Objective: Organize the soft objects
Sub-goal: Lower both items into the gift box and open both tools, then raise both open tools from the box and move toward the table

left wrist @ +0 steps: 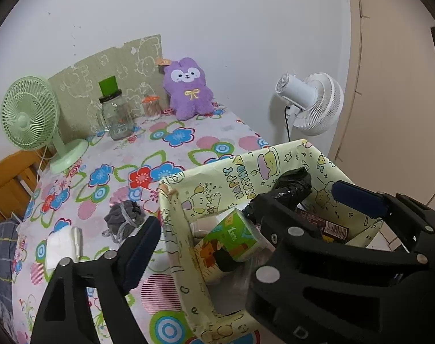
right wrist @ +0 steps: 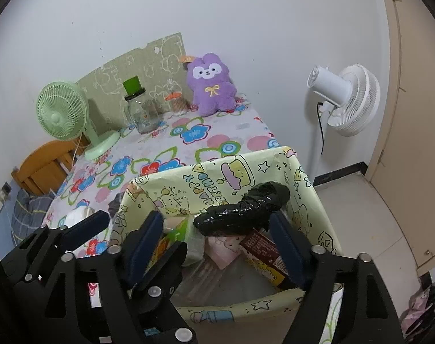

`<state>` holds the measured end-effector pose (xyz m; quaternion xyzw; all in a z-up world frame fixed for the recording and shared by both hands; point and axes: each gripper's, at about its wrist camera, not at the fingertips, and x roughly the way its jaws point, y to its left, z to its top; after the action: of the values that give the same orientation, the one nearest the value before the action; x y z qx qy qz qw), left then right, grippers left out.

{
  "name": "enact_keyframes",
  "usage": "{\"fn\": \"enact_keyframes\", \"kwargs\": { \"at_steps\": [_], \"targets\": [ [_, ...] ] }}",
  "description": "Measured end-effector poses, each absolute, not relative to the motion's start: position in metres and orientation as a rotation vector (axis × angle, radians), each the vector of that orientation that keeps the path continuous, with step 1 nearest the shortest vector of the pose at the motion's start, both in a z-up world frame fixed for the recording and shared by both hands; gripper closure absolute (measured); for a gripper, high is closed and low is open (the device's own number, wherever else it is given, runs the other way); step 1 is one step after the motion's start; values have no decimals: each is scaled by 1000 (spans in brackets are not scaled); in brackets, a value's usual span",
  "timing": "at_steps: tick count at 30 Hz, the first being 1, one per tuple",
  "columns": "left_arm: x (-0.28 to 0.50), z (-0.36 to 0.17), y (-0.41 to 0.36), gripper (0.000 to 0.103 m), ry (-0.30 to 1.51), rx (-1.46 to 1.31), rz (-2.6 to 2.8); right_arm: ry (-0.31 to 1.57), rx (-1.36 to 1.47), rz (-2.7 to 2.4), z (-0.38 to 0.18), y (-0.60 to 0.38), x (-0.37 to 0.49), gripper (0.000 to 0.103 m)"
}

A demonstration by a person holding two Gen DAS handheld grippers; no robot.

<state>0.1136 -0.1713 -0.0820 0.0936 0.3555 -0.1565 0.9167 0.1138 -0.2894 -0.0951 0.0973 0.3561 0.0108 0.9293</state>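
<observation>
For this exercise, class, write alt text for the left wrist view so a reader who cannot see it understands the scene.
An open left hand-held gripper reaches over a yellow cartoon-print box holding a black plastic bundle and a green tissue pack. On the floral tablecloth beyond lie a grey pouch, a purple plush, a glass jar and a green fan.

Box point(right wrist: 303, 177) crowded by black roll point(right wrist: 243, 209); tablecloth point(left wrist: 188, 143) middle open.
</observation>
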Motion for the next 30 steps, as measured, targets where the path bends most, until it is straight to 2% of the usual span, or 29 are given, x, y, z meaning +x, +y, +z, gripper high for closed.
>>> {"fn": "enact_keyframes", "kwargs": {
  "at_steps": [6,12,16,21,23,30],
  "targets": [
    [107,-75,-164,15,727,184,-335,720,192,21,-88,-281,107,14],
    [96,-65,-155,14,693,180,-324,692,181,16,-76,-272,97,12],
    [90,-59,-148,14,682,167,-336,667,180,9,-68,-267,90,5],
    [82,-51,-139,13,660,157,-331,642,153,0,-59,-257,82,4],
    [79,-49,-135,8,647,150,-327,628,146,2,-56,-252,78,4],
    [70,-41,-118,4,614,140,-300,599,127,19,-45,-236,68,4]
  ]
}}
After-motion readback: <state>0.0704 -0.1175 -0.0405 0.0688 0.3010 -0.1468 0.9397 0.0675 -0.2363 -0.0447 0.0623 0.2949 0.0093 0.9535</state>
